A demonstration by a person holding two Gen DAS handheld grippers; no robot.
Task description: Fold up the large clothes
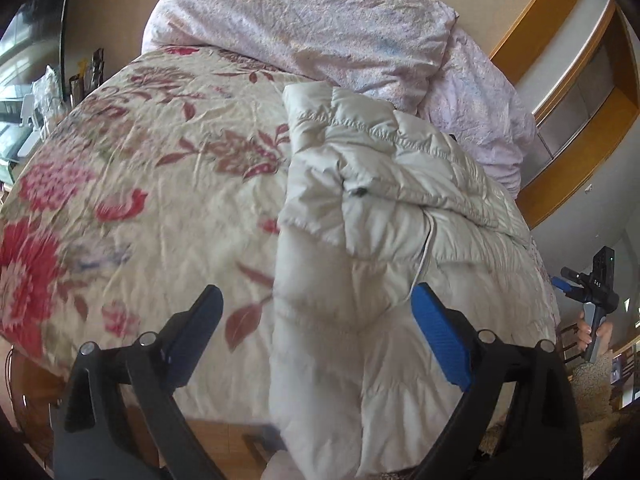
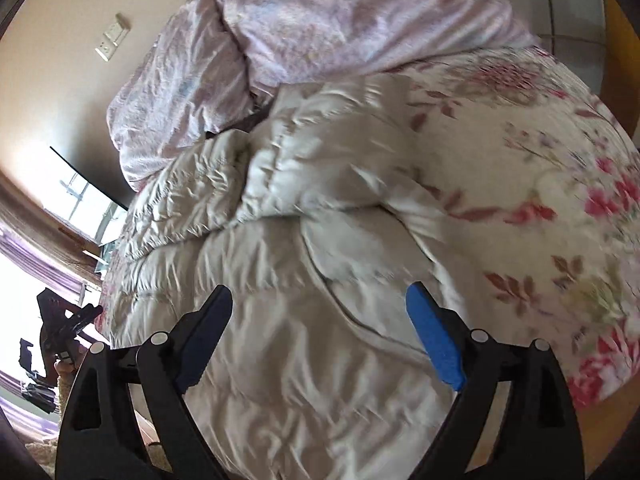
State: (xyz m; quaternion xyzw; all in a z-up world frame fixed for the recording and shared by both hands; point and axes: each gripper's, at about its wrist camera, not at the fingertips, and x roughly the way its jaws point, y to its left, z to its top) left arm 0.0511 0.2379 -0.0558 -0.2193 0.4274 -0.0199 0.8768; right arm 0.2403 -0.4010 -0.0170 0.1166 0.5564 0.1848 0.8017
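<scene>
In the left wrist view, the left gripper [image 1: 316, 300] is being held with its blue-padded fingers [image 1: 438, 336] spread wide and nothing clasped between them. Between and just beyond those fingers, a white quilted down jacket [image 1: 384, 240] is being shown lying crumpled on a floral bedspread [image 1: 140, 184], its near hem hanging over the bed's edge. To the left of the fingers, only the flowered bedspread is being seen; far off to the right, the right gripper [image 1: 560, 282] is being held in a hand [image 1: 586, 330] beside the bed. Beyond the jacket, a pale pink duvet [image 1: 320, 24] is being seen bunched at the far end of the bed. In the right wrist view, the right gripper [image 2: 318, 300] is likewise being held released, its fingers [image 2: 432, 340] wide apart and gripping nothing. The jacket [image 2: 280, 280] is being shown directly between and ahead of them, a folded part heaped on its far half. To the right of the fingers the bedspread [image 2: 540, 160] is being seen, and farther ahead the pink duvet [image 2: 320, 20] is piled against the wall.
</scene>
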